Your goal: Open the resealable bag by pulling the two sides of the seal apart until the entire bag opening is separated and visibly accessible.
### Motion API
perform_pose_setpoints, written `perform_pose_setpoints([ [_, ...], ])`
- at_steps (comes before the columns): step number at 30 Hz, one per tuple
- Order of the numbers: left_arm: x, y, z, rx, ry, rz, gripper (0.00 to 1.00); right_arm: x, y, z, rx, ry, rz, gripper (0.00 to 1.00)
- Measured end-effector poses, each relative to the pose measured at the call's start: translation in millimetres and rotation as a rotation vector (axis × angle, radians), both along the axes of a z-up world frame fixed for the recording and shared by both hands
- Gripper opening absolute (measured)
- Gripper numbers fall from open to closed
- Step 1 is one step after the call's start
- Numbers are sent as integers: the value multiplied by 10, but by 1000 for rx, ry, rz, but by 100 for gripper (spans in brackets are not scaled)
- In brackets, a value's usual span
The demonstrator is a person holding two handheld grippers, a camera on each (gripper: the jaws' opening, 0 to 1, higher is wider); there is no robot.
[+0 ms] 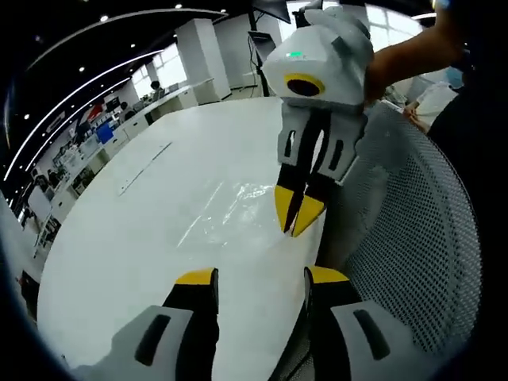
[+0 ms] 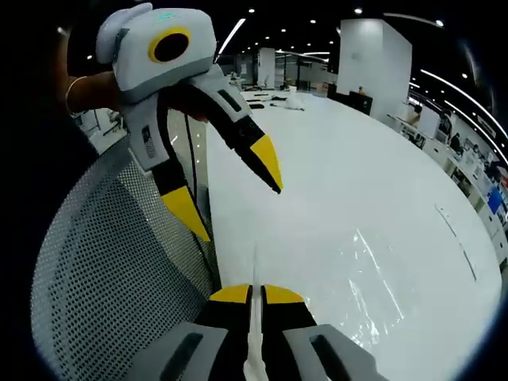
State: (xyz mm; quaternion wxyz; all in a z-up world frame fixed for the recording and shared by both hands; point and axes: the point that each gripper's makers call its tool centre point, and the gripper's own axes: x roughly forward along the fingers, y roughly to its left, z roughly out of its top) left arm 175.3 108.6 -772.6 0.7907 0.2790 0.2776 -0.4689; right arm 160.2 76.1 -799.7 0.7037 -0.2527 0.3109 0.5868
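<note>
Pinching the clear resealable bag by its edge, right gripper clamped tight. Bag lying flat on the white table. Left gripper spread wide just beside the bag, holding nothing.

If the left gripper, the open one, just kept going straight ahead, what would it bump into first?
Probably the right gripper, whose shut yellow tips pinch the clear bag's edge right ahead on the white table; depth is unclear.
</note>
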Motion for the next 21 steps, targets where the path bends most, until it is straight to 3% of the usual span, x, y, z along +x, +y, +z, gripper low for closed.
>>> perform_pose_setpoints([
  [6, -6, -75, 1, 30, -35, -86, 38, -49, 11, 18, 4, -3, -2, 0],
  [10, -111, -174, -41, 74, -44, -231, 35, -69, 24, 30, 8, -4, -5, 0],
  [13, -117, -217, -43, 104, -88, -280, 31, -93, 36, 31, 6, -4, -1, 0],
  [21, -196, -281, -86, 108, -66, -356, 14, -143, 66, 48, 5, -11, 15, 0],
])
